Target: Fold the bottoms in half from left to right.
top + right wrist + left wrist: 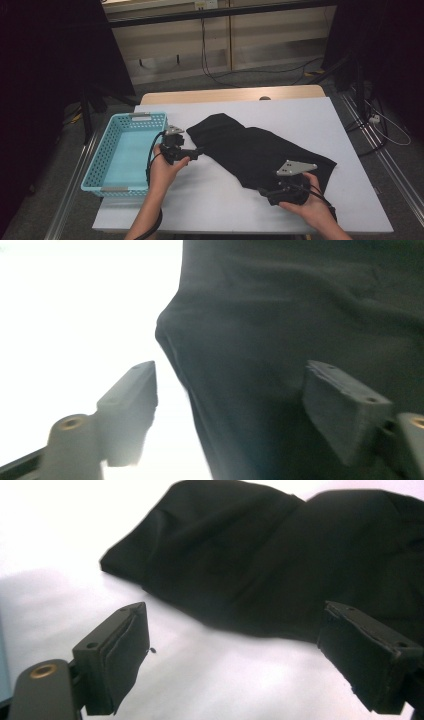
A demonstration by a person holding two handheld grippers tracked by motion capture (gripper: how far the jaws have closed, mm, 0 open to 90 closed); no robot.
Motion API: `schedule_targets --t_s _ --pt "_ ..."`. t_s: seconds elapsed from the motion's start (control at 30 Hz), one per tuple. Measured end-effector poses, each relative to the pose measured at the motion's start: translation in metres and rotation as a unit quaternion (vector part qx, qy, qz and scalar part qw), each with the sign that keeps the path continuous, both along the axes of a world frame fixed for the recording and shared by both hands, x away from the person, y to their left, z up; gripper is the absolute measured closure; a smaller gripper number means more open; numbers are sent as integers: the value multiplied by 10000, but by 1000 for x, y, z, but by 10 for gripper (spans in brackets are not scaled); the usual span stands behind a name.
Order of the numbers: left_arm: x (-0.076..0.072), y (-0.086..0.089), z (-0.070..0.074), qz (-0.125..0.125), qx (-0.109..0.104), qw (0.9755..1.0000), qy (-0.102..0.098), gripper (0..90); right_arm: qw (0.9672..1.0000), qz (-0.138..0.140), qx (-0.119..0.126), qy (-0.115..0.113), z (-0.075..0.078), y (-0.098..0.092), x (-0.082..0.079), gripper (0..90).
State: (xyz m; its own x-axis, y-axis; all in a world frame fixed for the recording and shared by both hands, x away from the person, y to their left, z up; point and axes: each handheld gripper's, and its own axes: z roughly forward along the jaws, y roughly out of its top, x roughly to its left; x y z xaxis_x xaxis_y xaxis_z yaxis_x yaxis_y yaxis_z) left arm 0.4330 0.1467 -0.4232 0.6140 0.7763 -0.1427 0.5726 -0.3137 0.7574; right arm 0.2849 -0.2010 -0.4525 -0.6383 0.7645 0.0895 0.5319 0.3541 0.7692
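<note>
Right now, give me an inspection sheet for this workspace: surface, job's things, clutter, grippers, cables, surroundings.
Surface: white table top, wooden edge at the far side.
Job's things: black garment lying crumpled across the middle; turquoise basket at the left, nothing in it.
Clutter: nothing seen.
Grippers: left gripper open, short of the garment's edge; right gripper open over the garment's near edge.
Cables: gripper cable at the left hand; floor cables beyond the table.
Surroundings: dark curtains, pale back wall.

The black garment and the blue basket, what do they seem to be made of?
The black garment looks like soft woven cloth with a matte finish: it lies in loose folds and gives no shine; the exact fibre cannot be told. The blue basket looks like moulded plastic, light turquoise and smooth: its walls carry regular rows of small holes.
</note>
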Motion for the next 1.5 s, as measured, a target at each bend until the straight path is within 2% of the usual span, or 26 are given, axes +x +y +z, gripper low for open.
schedule_targets --t_s 0.13,0.2,0.23,0.3,0.4,0.57,0.67,0.8,1.0,1.13,1.2,1.27,1.33,1.37,1.43,1.5 --pt "2 -2 1 31 -21 10000 -38 130 9995 114 -284 -37 -3 2 -3 335" --pt "3 -2 2 114 -34 9999 -114 125 9990 170 -410 13 -7 3 -4 367" --pt "4 -2 3 118 -29 9998 -127 119 9984 212 -526 -56 -9 4 -5 368" --pt "5 -2 5 99 -59 9998 -167 117 9979 244 -596 -86 -8 5 -5 392" --pt "7 -2 7 91 -77 9997 -192 117 9980 245 -567 -128 -9 7 -6 482" --pt "9 -4 11 112 -138 9995 -268 117 9982 128 -566 -127 -8 6 -5 682" --pt "10 -5 13 110 -148 9995 -273 117 9976 147 -655 -153 -6 3 -3 860" --pt "13 -5 15 117 -160 9993 -311 117 9981 181 -596 -18 -5 -3 -4 875" --pt "22 -10 17 118 -113 9994 -312 118 9981 203 -529 231 0 -22 -16 877" --pt "33 -14 9 84 -112 9997 -219 132 9974 263 -634 233 2 -30 -24 878" --pt "40 -16 3 154 2 9996 -251 156 9977 226 -599 214 4 -36 -27 877" --pt "49 -17 -1 187 -2 9994 -280 196 9982 269 -487 216 3 -39 -27 865" --pt "58 -18 -5 216 -2 9996 -199 255 9984 266 -462 198 1 -38 -26 806" --pt "62 -19 -7 210 62 9995 -212 283 9984 276 -457 188 0 -36 -25 745" --pt "68 -22 -9 127 182 9994 -252 401 9987 298 -395 148 1 -33 -25 679" --pt "73 -25 -13 95 350 9992 -192 463 9992 267 -285 67 3 -31 -25 545"
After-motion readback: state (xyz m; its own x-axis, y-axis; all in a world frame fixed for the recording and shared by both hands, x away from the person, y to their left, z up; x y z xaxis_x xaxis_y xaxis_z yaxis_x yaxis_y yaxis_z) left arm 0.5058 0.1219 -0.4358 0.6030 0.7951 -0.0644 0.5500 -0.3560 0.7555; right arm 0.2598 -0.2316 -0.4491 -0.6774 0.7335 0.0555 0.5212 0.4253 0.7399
